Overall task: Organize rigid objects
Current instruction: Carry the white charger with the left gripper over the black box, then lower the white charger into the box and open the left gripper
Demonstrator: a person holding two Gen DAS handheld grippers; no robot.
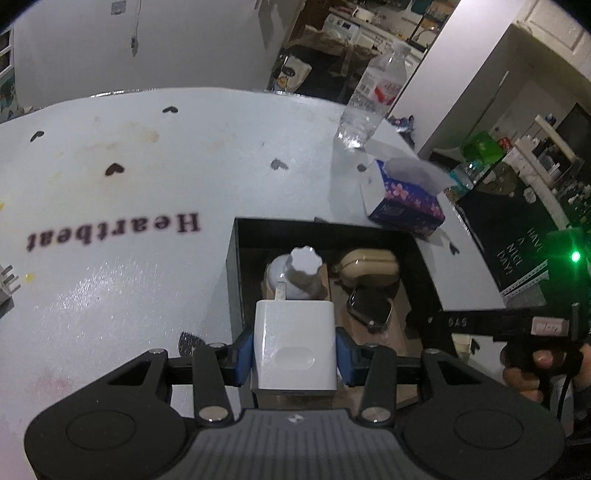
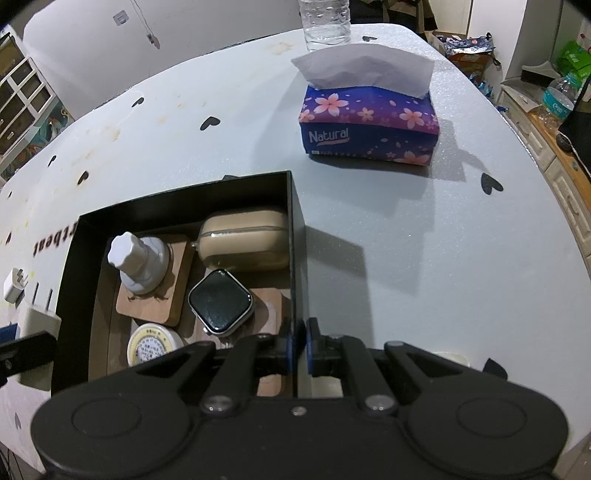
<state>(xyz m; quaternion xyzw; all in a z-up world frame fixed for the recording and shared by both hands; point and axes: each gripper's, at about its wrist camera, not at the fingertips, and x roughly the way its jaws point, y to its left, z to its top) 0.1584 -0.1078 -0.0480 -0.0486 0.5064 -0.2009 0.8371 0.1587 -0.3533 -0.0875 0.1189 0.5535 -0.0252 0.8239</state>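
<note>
My left gripper (image 1: 294, 354) is shut on a white charger plug (image 1: 295, 343), its blue pads pressing both sides. It hangs over the near left part of an open black box (image 1: 332, 223). Inside the box stand a white bottle (image 1: 301, 273), a beige earbud case (image 1: 369, 267) and a smartwatch (image 1: 369, 306) on wooden coasters (image 2: 177, 291). A round yellow-lidded tin (image 2: 153, 345) lies near the front. My right gripper (image 2: 298, 350) is shut on the box's right wall (image 2: 295, 258), which runs between its pads. The held charger (image 2: 37, 317) shows at the box's left side.
A purple flowered tissue pack (image 2: 369, 125) sits behind and right of the box, with a clear water bottle (image 2: 327, 22) beyond it. A second white plug (image 2: 14, 284) lies on the white tablecloth left of the box. A black bag (image 1: 498, 240) stands off the table's right edge.
</note>
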